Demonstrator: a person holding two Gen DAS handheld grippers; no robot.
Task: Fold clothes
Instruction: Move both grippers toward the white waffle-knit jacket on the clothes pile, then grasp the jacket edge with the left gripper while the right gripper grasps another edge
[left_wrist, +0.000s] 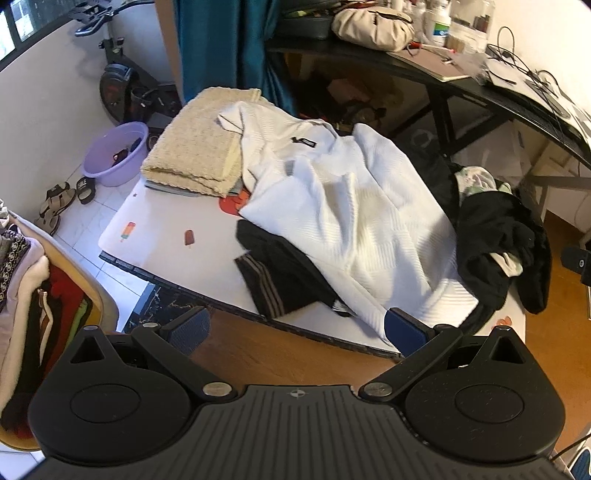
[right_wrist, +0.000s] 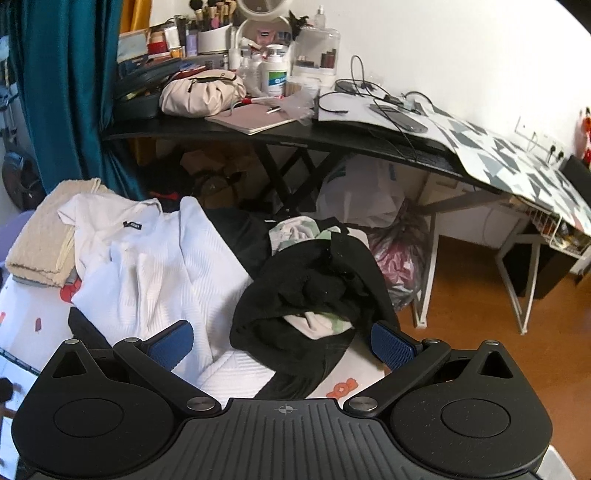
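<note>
A white ribbed garment (left_wrist: 351, 206) (right_wrist: 155, 273) lies crumpled across the low white table (left_wrist: 159, 229). A black piece with striped trim (left_wrist: 280, 280) pokes out from under its near edge. To the right sits a heap of black clothes (left_wrist: 498, 240) (right_wrist: 314, 288) with light fabric inside. At the far left, a folded beige towel (left_wrist: 195, 147) (right_wrist: 40, 232) rests on a stack. My left gripper (left_wrist: 297, 330) hangs open just before the table's front edge, holding nothing. My right gripper (right_wrist: 282, 345) is open above the black heap's near side, nothing between its pads.
A black desk (right_wrist: 295, 134) crowded with cosmetics, a beige bag and cables stands behind. A teal curtain (left_wrist: 221, 48), a purple basin (left_wrist: 114, 155) and sandals (left_wrist: 55, 203) are on the left. A basket of clothes (left_wrist: 33, 314) stands at near left. Plastic bags (right_wrist: 391, 254) sit under the desk.
</note>
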